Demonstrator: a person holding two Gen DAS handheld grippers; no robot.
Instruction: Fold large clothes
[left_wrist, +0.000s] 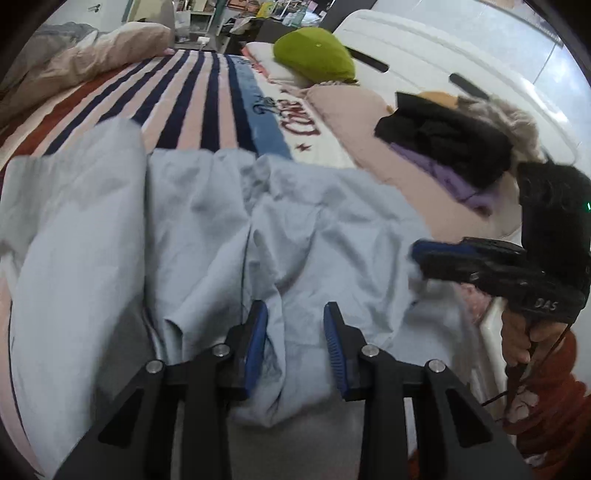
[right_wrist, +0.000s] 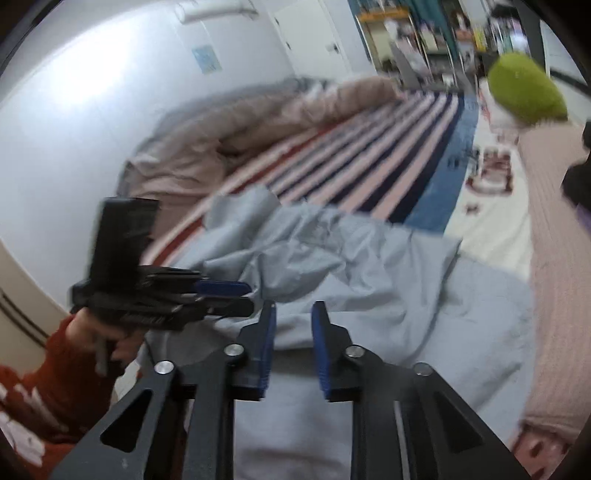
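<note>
A large light blue garment (left_wrist: 207, 236) lies crumpled on the near end of the bed, over a striped blanket (left_wrist: 192, 92). My left gripper (left_wrist: 295, 332) hovers low over the garment's near edge. Its blue pads (left_wrist: 258, 332) stand apart and the cloth lies loose beneath the gap. In the right wrist view the left gripper (right_wrist: 240, 295) shows at the garment's left edge. My right gripper (left_wrist: 415, 258) sits at the garment's right edge with its jaws nearly together and the cloth's rim bunched at its tip. From its own camera the right gripper (right_wrist: 293, 332) has the garment (right_wrist: 369, 266) filling its narrow gap.
A green cushion (left_wrist: 314, 53) and a pile of black and purple clothes (left_wrist: 443, 147) lie on a pink cover along the bed's right side. A beige duvet (right_wrist: 229, 140) is heaped at the far left by the wall. A person's red sleeve (right_wrist: 55, 369) is near the bed's edge.
</note>
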